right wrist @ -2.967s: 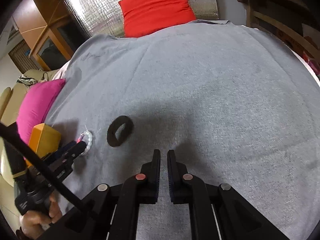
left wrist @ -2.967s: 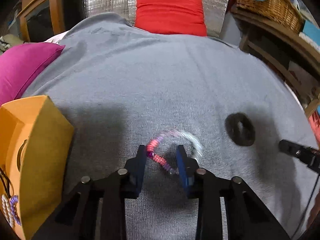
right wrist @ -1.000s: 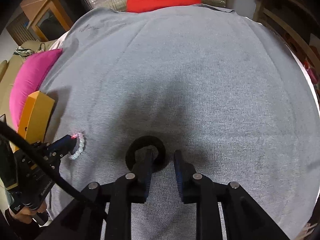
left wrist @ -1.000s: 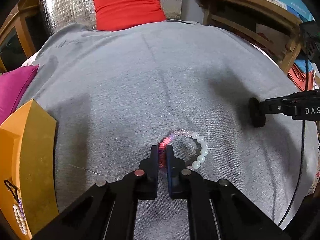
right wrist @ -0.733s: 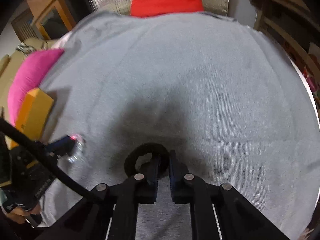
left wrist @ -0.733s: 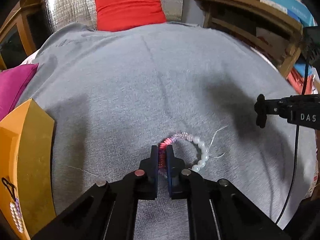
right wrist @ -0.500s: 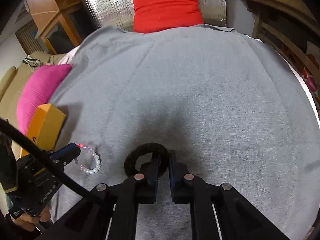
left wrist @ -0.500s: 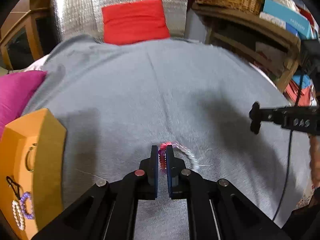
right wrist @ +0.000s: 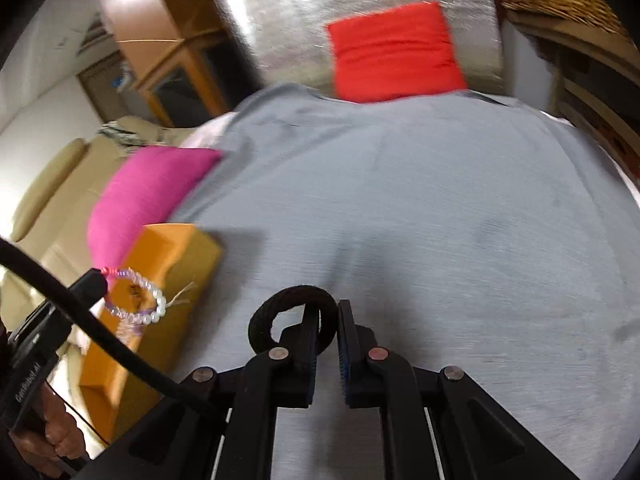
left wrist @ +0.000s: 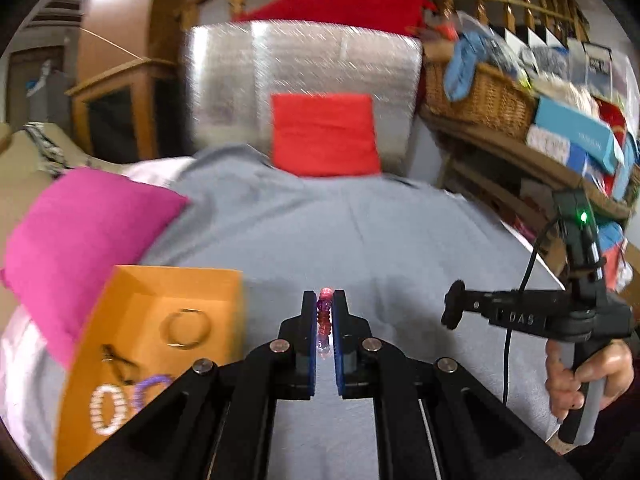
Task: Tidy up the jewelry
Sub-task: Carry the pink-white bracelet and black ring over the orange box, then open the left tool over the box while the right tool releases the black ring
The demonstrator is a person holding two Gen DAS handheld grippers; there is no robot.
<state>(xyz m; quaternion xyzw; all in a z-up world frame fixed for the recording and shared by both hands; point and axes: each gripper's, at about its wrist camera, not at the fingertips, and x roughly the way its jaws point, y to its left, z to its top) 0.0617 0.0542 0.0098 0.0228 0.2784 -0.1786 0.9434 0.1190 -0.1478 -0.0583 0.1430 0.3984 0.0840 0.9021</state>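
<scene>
We have the left gripper [left wrist: 325,312] clamped on the beaded bracelet [right wrist: 136,296], lifted clear of the grey cloth [left wrist: 360,232], just beside the orange box [left wrist: 168,312]. Right gripper [right wrist: 329,322] is pinched on the black hair tie [right wrist: 280,304], also off the cloth. Box already holds a ring and two bead bracelets.

Between the left gripper's [left wrist: 324,312] closed fingers only a short pink run of the beaded bracelet [left wrist: 324,316] shows in its own view; the rest of the loop is hidden behind them. The orange box [left wrist: 156,320] is blurred, so the pieces inside read only as smeared rings, and its near-left corner is cut off. The black hair tie [right wrist: 292,316] passes partly behind the right gripper's [right wrist: 329,320] left finger, and the shelf clutter at far right is too blurred to name.
</scene>
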